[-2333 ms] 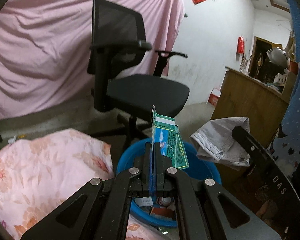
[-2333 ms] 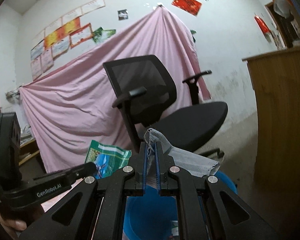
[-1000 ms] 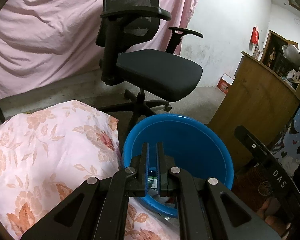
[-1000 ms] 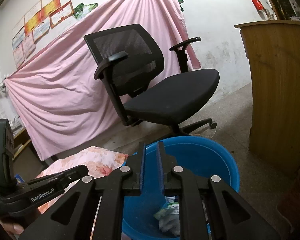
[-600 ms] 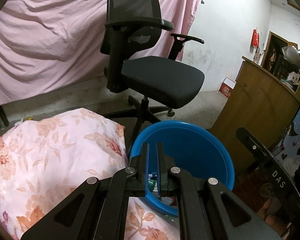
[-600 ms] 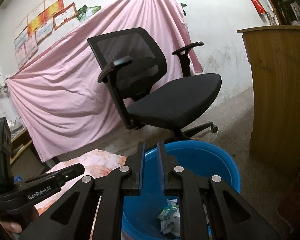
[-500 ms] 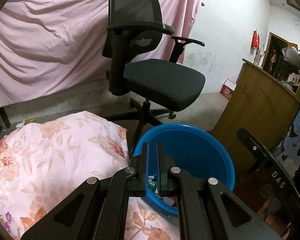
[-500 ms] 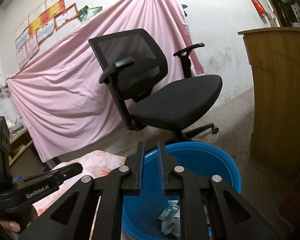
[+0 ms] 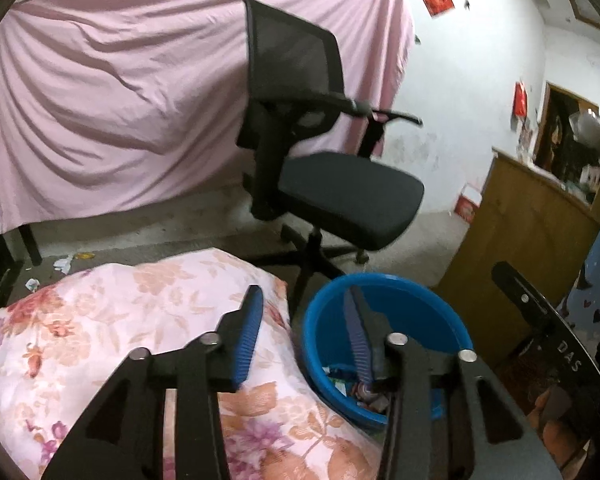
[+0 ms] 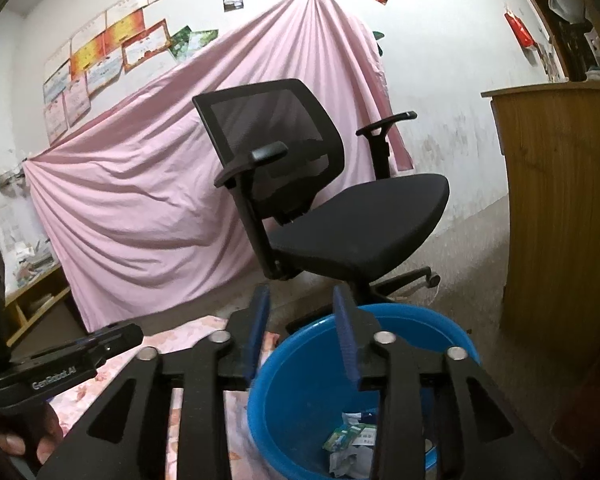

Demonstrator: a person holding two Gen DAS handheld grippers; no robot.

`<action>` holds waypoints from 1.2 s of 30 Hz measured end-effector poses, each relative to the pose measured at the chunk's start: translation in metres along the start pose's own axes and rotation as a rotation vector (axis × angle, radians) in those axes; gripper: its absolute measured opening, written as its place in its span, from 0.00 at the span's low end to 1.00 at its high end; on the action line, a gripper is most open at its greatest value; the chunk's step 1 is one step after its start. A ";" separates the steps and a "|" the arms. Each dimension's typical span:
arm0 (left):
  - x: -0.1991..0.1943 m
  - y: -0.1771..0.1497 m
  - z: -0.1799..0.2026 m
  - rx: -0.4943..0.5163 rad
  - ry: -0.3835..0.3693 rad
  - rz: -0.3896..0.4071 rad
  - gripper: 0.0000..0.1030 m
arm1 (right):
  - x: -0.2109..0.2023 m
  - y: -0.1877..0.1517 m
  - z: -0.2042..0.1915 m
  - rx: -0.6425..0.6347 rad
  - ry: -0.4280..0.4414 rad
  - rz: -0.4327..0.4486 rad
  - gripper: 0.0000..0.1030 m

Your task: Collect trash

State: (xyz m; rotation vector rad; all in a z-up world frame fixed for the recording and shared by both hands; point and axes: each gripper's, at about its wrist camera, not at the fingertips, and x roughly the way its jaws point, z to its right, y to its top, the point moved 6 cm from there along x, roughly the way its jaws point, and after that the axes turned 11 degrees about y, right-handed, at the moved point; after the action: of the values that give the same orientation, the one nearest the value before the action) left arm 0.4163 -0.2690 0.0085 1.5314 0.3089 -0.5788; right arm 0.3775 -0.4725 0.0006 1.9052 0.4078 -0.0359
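A blue plastic basin [image 9: 420, 300] stands on the floor and holds trash: a green wrapper [image 10: 346, 438] and crumpled scraps [image 9: 354, 384]. The basin also shows in the right wrist view [image 10: 300, 400]. My left gripper [image 9: 302, 312] is open and empty, held above the basin's left rim and the floral bedding. My right gripper [image 10: 300, 306] is open and empty, held above the basin's near rim. The right gripper's body [image 9: 540, 320] shows at the right of the left wrist view. The left gripper's body [image 10: 60, 364] shows at the left of the right wrist view.
A floral quilt [image 9: 120, 320] lies left of the basin. A black office chair [image 9: 320, 160] stands behind it before a pink sheet [image 9: 120, 100]. A wooden cabinet [image 9: 532, 220] stands to the right. Small scraps [image 9: 62, 264] lie on the floor at the far left.
Both grippers held trash 2.3 s ago; it now lies in the basin. Both grippers, nearly shut half a second ago, have opened wide. Both views have tilted up and back a little.
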 end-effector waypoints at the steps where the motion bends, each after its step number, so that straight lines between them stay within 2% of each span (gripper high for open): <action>1: -0.005 0.001 -0.005 -0.006 0.003 0.006 0.36 | -0.003 0.001 -0.003 -0.004 0.001 0.010 0.47; 3: -0.017 0.001 -0.015 -0.014 0.007 0.014 0.37 | -0.010 0.004 -0.013 -0.029 -0.002 0.018 0.50; 6: -0.037 0.001 -0.032 -0.039 0.019 0.048 0.54 | -0.021 0.007 -0.027 -0.066 -0.011 0.032 0.53; 8: -0.050 0.001 -0.042 -0.057 0.026 0.077 0.59 | -0.028 0.008 -0.036 -0.079 -0.013 0.045 0.68; 9: -0.055 0.001 -0.045 -0.062 0.028 0.087 0.64 | -0.030 0.007 -0.040 -0.085 -0.015 0.049 0.72; 10: -0.062 0.000 -0.051 -0.066 0.034 0.097 0.75 | -0.034 0.006 -0.044 -0.094 -0.020 0.052 0.75; 12: -0.071 -0.003 -0.059 -0.076 0.042 0.113 0.92 | -0.038 0.003 -0.051 -0.099 -0.022 0.050 0.78; 13: -0.078 -0.006 -0.064 -0.085 0.050 0.129 0.95 | -0.039 0.001 -0.054 -0.100 -0.020 0.048 0.80; 16: -0.090 -0.014 -0.074 -0.093 0.065 0.152 0.97 | -0.044 -0.004 -0.063 -0.109 -0.019 0.044 0.86; 19: -0.100 -0.026 -0.083 -0.090 0.086 0.164 0.97 | -0.053 -0.012 -0.074 -0.123 -0.016 0.048 1.00; 29: -0.137 -0.061 -0.110 -0.114 0.119 0.193 0.97 | -0.089 -0.039 -0.103 -0.163 -0.016 0.066 1.00; 36: -0.165 -0.083 -0.126 -0.122 0.169 0.202 0.98 | -0.116 -0.059 -0.125 -0.187 -0.021 0.089 1.00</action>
State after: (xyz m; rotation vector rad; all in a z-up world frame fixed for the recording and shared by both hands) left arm 0.2560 -0.1136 0.0221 1.4745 0.3079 -0.2673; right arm 0.2294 -0.3703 0.0186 1.7352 0.3011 0.0399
